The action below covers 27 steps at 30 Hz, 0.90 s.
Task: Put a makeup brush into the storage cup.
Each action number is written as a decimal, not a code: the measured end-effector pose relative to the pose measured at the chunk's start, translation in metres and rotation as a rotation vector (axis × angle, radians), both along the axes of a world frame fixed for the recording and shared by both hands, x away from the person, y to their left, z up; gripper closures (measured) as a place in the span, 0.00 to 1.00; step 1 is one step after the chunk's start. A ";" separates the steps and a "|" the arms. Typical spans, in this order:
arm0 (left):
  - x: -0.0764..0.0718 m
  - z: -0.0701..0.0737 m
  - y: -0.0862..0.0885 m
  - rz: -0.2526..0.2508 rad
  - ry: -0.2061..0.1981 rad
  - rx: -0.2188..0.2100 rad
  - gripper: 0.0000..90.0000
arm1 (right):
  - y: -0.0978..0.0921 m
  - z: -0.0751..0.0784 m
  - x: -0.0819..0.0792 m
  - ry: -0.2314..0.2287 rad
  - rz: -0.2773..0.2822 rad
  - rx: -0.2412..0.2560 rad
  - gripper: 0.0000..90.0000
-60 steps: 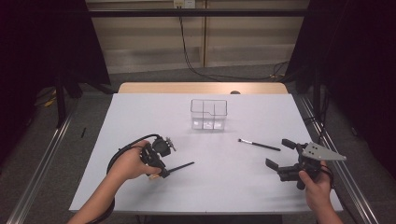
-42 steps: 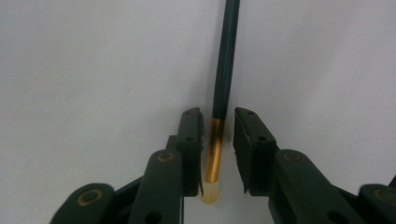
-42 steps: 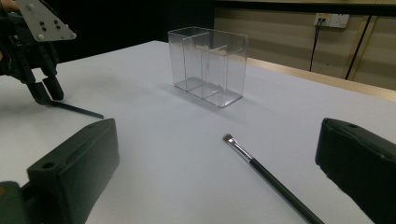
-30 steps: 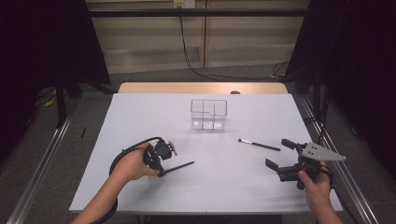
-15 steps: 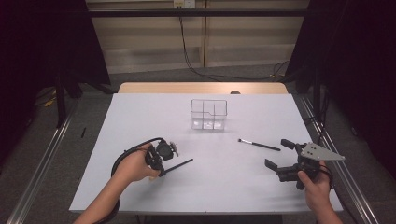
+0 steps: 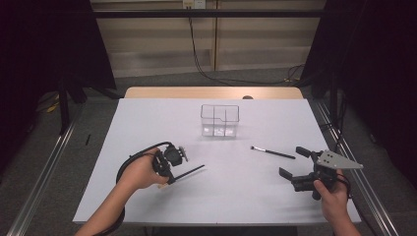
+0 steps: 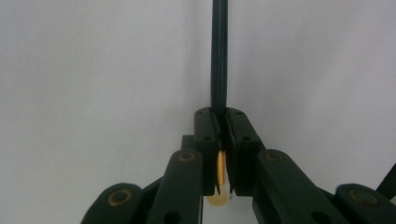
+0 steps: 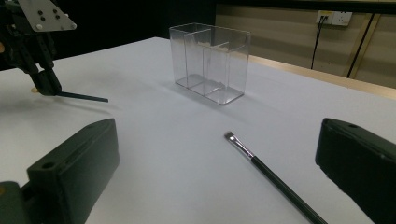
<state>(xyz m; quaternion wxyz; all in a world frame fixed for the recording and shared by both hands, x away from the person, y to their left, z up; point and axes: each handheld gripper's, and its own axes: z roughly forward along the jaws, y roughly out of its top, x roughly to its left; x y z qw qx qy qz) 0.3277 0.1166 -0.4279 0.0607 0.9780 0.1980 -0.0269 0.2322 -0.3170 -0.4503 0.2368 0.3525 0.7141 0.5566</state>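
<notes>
My left gripper (image 6: 169, 177) is shut on a thin dark stick-like tool (image 6: 189, 172) low over the white table; in the left gripper view the tool (image 7: 219, 56) runs straight out from between the closed jaws, with a gold band (image 7: 220, 170) behind them. My right gripper (image 6: 291, 162) stands open at the right side of the table. A small black-handled brush (image 6: 273, 153) lies flat just beyond it; in the right gripper view the brush (image 8: 268, 175) lies between the spread jaws. A clear divided box (image 6: 220, 119) stands upright at the table's middle back.
The white table (image 6: 147, 118) has a wooden strip (image 6: 162, 92) along its far edge. Metal rails (image 6: 42, 172) run down both sides. Dark curtains and cables are beyond the table.
The left hand with the held tool has drifted slightly toward the near edge and right. The right gripper and the brush have stayed put.
</notes>
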 end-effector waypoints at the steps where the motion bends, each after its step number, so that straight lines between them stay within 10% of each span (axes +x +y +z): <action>1: 0.000 0.000 0.000 0.000 0.000 0.000 0.94 | 0.000 0.000 0.000 0.000 0.000 0.000 0.00; 27: -0.001 0.024 -0.045 -0.117 -0.014 -0.048 0.94 | 0.001 0.001 0.000 -0.002 0.016 0.001 0.00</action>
